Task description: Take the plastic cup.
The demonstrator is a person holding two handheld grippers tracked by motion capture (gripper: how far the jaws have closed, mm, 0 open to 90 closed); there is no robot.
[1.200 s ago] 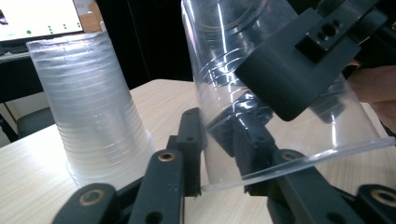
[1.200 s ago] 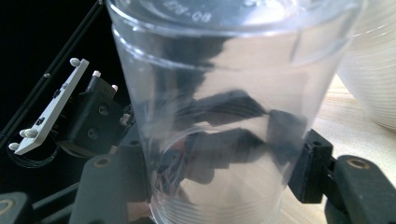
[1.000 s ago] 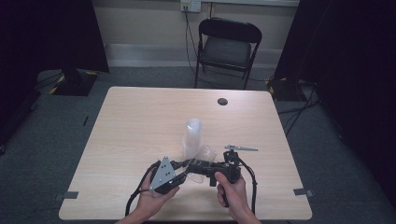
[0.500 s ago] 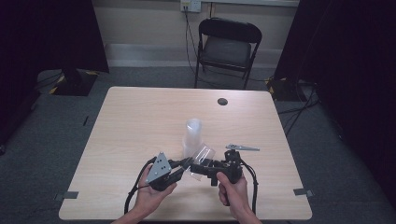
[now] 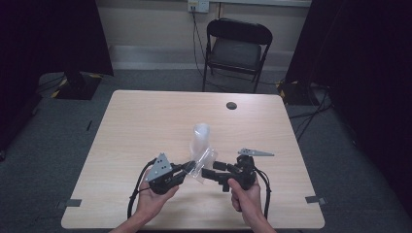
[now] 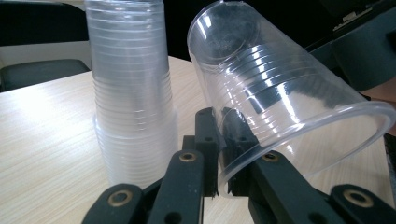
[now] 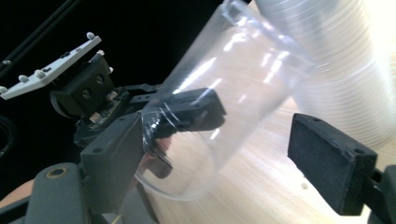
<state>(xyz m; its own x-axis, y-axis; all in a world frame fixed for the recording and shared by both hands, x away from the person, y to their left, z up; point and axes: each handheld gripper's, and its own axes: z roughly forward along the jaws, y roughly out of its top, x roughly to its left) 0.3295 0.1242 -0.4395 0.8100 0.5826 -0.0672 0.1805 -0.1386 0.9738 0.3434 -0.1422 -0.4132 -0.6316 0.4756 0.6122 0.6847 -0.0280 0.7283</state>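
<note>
Cup (image 6: 285, 107) is a single clear plastic one, thin-walled with faint ribs round the body and a rolled rim — it's tipped on its side, mouth toward the person, flat base pointing away and up. It's held just above the near middle of the table (image 5: 145, 121), between the two hands. The left gripper (image 6: 223, 154) has its jaws pinched tight on the cup's rim, one jaw inside the wall and one outside. The right gripper (image 7: 215, 154) is spread wide around the cup's body; its jaws have just been opening, and though the cup sits between them, the far pad (image 7: 331, 163) stands clear of the plastic, so it isn't gripping. See-through enough that the left gripper's black jaw shows through the wall in the right gripper view.

Just behind it stands the stack of cups (image 6: 133, 93), upside down on the wood — same clear plastic, nested tight so the rims pile into cloudy bands low down.
</note>
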